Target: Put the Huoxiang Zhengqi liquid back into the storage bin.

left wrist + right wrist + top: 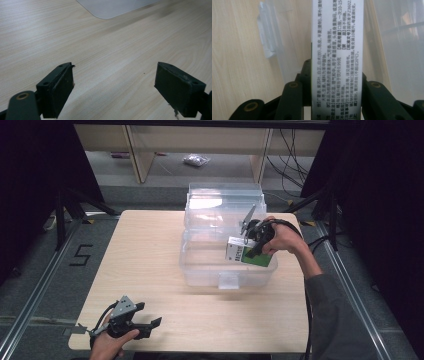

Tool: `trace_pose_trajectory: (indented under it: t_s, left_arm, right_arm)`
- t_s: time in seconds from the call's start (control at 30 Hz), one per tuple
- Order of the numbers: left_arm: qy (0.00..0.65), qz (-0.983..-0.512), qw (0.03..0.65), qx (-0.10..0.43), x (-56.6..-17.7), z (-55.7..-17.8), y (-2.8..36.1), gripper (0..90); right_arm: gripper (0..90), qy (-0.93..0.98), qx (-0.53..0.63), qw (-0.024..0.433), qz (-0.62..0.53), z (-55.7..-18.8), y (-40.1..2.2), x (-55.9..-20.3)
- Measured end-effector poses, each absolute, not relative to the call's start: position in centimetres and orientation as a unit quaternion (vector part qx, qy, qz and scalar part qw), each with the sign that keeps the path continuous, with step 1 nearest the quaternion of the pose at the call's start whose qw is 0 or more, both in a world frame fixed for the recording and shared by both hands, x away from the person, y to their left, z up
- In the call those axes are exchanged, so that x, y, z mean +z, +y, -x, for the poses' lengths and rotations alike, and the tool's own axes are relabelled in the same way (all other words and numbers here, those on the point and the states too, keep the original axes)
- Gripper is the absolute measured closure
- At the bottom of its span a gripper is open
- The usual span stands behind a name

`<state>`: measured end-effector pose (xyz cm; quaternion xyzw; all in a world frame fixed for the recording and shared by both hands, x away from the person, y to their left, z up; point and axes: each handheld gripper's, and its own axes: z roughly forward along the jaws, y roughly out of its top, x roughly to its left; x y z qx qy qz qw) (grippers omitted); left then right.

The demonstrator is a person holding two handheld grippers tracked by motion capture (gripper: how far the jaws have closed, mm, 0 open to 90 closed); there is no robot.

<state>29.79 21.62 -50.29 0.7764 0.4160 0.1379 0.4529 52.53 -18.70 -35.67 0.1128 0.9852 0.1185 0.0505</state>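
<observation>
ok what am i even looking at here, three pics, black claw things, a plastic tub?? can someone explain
A person sits at a wooden table holding a hand-operated two-jaw gripper in each hand. The high view looks down from above the person's side. The other two pictures come from small cameras riding on the grippers, looking along their black jaws. The left gripper rests near the table's near edge, jaws open with nothing between them. The right gripper is shut on a green and white box printed with small text, holding it over a clear plastic tub whose lid is open.
</observation>
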Motion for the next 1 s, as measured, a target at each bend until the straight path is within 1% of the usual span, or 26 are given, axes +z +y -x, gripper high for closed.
trace_pose_trajectory:
  t_s: [0.2, 0.23, 0.53, 0.77, 0.8, 0.83, 0.93, 1.0]
  left_arm:
    - [0.414, -0.777, 0.455, 0.138, -50.4, -29.8, 21.6, 14.9]
    - [0.414, -0.776, 0.455, 0.137, -50.4, -29.8, 21.6, 14.9]
    - [0.418, -0.774, 0.455, 0.137, -50.3, -29.8, 21.5, 14.9]
    - [0.418, -0.774, 0.455, 0.137, -50.3, -29.8, 21.5, 14.9]
    - [0.418, -0.774, 0.455, 0.137, -50.3, -29.8, 21.5, 14.9]
    - [0.418, -0.774, 0.455, 0.138, -50.3, -29.8, 21.5, 14.9]
    - [0.418, -0.775, 0.454, 0.137, -50.3, -29.8, 21.5, 14.9]
    - [0.418, -0.775, 0.454, 0.137, -50.3, -29.8, 21.6, 14.9]
  right_arm:
    - [64.9, 0.987, 0.109, 0.043, -0.106, -52.6, -18.8, -36.9]
    - [64.9, 0.987, 0.106, 0.048, -0.111, -52.5, -18.9, -37.0]
    - [64.7, 0.987, 0.113, 0.034, -0.107, -53.0, -19.4, -38.7]
    - [64.5, 0.987, 0.106, 0.034, -0.112, -53.2, -19.3, -39.3]
    - [64.5, 0.989, 0.104, 0.028, -0.105, -53.3, -19.3, -39.4]
    - [64.5, 0.988, 0.11, 0.032, -0.103, -53.3, -19.3, -39.4]
    - [64.4, 0.988, 0.105, 0.023, -0.113, -53.3, -19.2, -39.7]
    - [64.4, 0.988, 0.104, 0.028, -0.109, -53.5, -19.2, -39.9]
